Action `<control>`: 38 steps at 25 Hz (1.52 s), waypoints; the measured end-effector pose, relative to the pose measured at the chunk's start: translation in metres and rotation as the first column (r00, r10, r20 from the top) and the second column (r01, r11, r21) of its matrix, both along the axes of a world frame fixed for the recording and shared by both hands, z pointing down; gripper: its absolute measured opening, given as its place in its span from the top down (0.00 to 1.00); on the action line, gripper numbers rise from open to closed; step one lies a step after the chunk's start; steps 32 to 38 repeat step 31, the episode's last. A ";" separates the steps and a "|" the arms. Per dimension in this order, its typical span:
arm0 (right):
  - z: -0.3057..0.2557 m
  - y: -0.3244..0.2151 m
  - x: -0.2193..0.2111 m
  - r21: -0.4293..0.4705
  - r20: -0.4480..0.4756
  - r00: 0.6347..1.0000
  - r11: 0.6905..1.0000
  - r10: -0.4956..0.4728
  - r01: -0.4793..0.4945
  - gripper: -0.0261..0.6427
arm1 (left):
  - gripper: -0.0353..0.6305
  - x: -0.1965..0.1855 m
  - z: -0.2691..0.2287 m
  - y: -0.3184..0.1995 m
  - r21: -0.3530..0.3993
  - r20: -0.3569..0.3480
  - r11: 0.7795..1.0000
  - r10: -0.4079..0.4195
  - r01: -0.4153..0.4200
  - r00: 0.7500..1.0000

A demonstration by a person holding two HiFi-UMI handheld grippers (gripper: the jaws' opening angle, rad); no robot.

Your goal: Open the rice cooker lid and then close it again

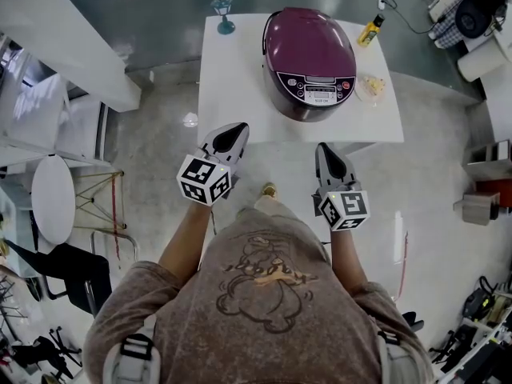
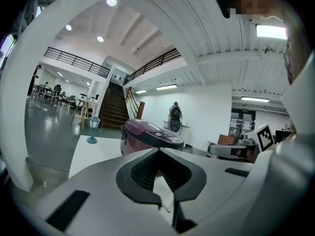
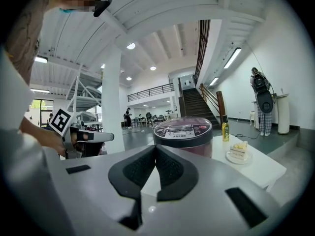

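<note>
A purple rice cooker with its lid down stands on the white table, control panel facing me. It also shows in the left gripper view as the rice cooker and in the right gripper view as the rice cooker. My left gripper is shut and empty, just over the table's near edge, left of the cooker. My right gripper is shut and empty, short of the table's near edge, below the cooker's front. The left gripper and right gripper both show their pads touching at the tips.
On the table stand a small blue lamp at the far left, a yellow bottle at the far right, and a plate with cake right of the cooker. A round white stool and dark chair stand on my left.
</note>
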State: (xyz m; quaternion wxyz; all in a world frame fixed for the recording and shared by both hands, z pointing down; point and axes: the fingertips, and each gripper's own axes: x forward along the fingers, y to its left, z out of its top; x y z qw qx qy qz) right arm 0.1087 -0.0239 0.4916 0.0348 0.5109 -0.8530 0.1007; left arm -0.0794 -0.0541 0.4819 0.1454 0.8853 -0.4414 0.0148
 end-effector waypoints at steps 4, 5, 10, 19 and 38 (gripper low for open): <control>-0.002 0.003 0.001 0.000 0.003 1.000 1.000 0.008 -0.008 0.96 | 0.91 -0.001 -0.004 0.002 0.003 -0.020 1.000 -0.013 0.013 1.000; -0.002 0.003 0.001 0.001 0.000 1.000 1.000 0.008 -0.008 0.96 | 0.91 0.000 -0.005 0.002 0.004 -0.024 1.000 -0.014 0.014 1.000; -0.004 0.002 0.003 0.002 0.007 1.000 1.000 0.011 -0.011 0.97 | 0.91 0.001 -0.007 0.003 0.006 -0.037 1.000 -0.021 0.022 0.999; -0.006 -0.001 0.005 -0.001 0.019 1.000 1.000 0.009 -0.009 0.97 | 0.91 -0.003 -0.011 0.004 0.007 -0.043 0.999 -0.037 0.037 0.998; -0.007 -0.004 0.005 0.001 0.018 1.000 1.000 0.003 -0.003 0.97 | 0.91 -0.011 -0.014 0.002 0.014 -0.050 0.999 -0.036 0.037 0.998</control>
